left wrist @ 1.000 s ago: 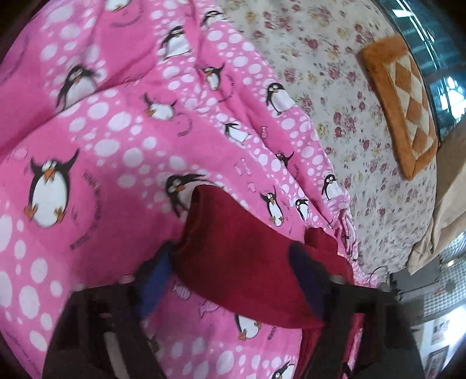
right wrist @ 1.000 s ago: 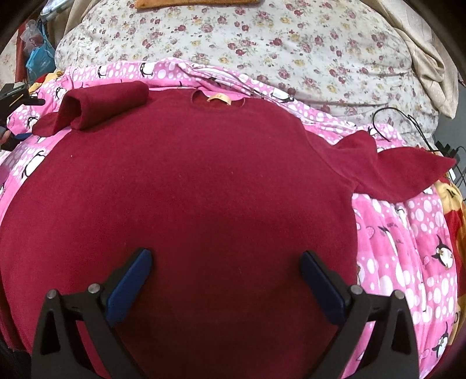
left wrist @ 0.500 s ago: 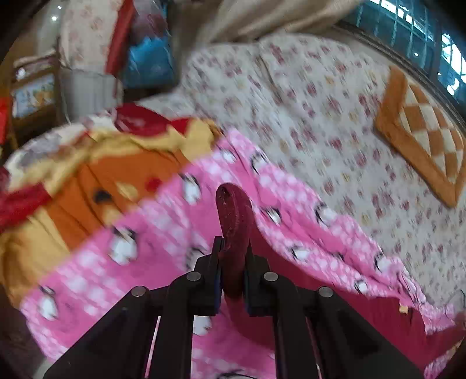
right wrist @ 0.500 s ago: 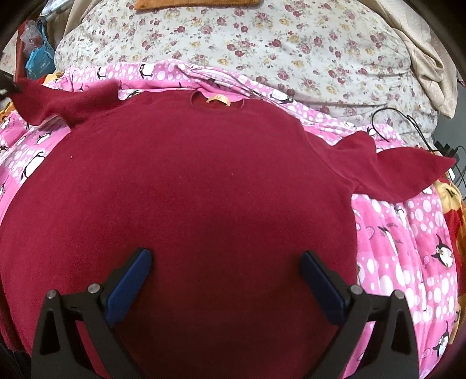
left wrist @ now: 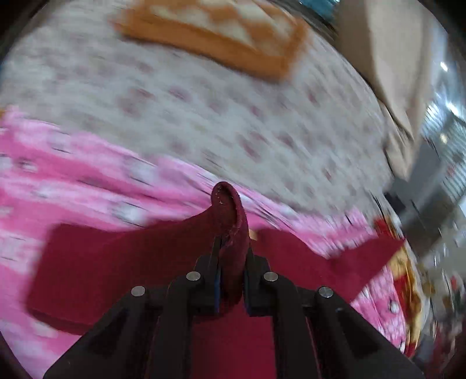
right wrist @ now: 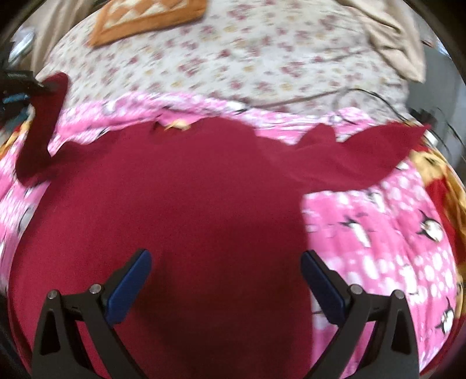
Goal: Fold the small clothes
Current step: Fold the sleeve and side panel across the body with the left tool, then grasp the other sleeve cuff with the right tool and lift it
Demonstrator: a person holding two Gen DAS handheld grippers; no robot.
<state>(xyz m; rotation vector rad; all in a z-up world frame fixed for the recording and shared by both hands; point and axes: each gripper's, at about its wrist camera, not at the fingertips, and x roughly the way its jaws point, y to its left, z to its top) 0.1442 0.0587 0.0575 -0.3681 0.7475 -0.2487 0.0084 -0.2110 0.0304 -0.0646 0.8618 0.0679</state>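
A dark red sweater (right wrist: 186,186) lies spread on a pink penguin-print blanket (right wrist: 378,233). My left gripper (left wrist: 231,256) is shut on the cuff of the sweater's sleeve (left wrist: 230,210), which stands up between its pads, lifted off the blanket. In the right wrist view that gripper (right wrist: 40,86) shows at the far left, holding the raised sleeve (right wrist: 43,131). My right gripper (right wrist: 225,280) hovers open over the sweater's lower body, nothing between its blue pads. The other sleeve (right wrist: 364,151) lies flat to the right. Both views are motion-blurred.
A floral sheet (right wrist: 247,64) covers the bed beyond the blanket. An orange quilted cushion (right wrist: 145,17) lies at the far side. Beige fabric (right wrist: 393,32) sits at the back right, a black cable (right wrist: 378,96) near the right sleeve, an orange-red blanket (right wrist: 442,186) at the right edge.
My left gripper closed on the folded-in sleeve's cuff, pulled it out to the left, then lifted it and swung round toward the sweater. The right gripper stayed open and shifted slightly.
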